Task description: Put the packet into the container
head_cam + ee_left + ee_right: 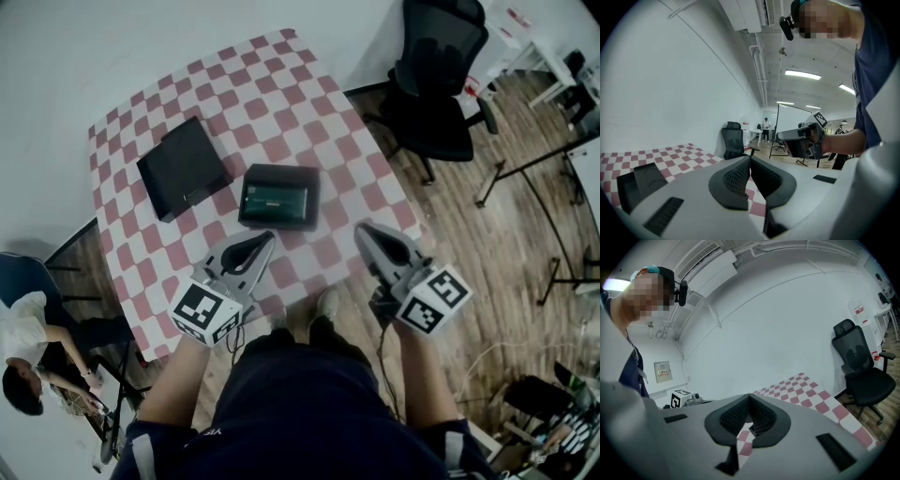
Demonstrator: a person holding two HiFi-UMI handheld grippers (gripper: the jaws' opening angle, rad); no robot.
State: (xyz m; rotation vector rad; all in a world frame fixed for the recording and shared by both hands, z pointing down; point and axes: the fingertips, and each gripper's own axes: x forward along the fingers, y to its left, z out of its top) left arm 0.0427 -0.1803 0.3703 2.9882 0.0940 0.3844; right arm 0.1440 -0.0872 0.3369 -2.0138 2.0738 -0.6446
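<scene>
We judge the packet [274,198] in the container [279,172], nothing left; left gripper [264,240] and right gripper [367,231] jaws closed, empty.

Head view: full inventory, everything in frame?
table: 1, red-and-white checked cloth, centre
container: 1, black, on the table ahead of the grippers
packet: 1, dark green, inside the container
flat piece: 1, black, maybe the lid, on the table left of the container
office chair: 1, black, on the wood floor, upper right
bystander: 1, white top, lower left
left gripper: 1, grey, near table edge, jaws together, empty
right gripper: 1, grey, near table edge, jaws together, empty
</scene>
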